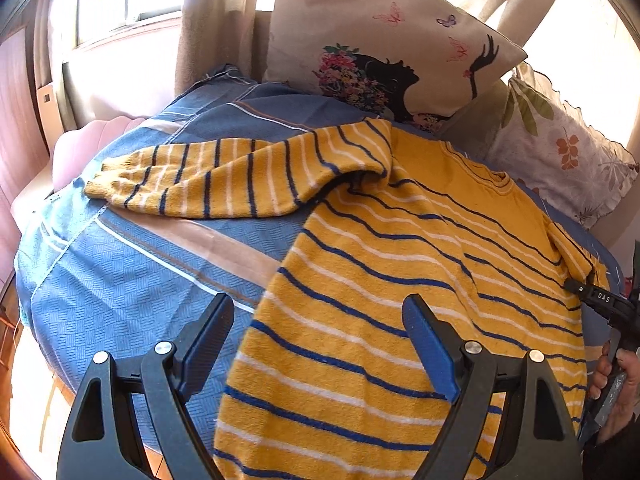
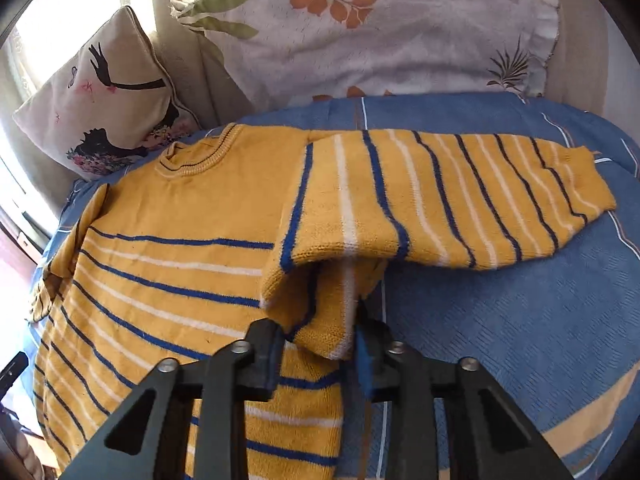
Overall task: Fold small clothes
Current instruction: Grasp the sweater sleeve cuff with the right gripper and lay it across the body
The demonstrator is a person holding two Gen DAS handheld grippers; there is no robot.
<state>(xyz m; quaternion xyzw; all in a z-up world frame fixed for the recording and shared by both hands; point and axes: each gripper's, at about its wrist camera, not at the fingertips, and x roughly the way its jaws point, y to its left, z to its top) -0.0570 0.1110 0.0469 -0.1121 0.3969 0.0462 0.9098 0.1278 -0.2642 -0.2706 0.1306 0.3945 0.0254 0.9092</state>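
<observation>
Sweater (image 2: 168,264), yellow with blue and white stripes, lies spread on a bed under a blue patterned bedspread (image 2: 520,340), neck toward the pillows. One sleeve (image 1: 208,184) stretches out flat to the side. On the opposite side, the right gripper (image 2: 320,354) stands narrow, pinching a raised fold of the knit where body meets sleeve (image 2: 460,200), so the cloth tents up from the bed. That lift looks meant to carry this side over the body as a first fold. The left gripper (image 1: 320,340) hovers wide and empty above the hem half, probably ready to pin or take the fabric. A butterfly cushion (image 1: 384,48) and a leaf-print pillow (image 2: 380,36) lean behind.
</observation>
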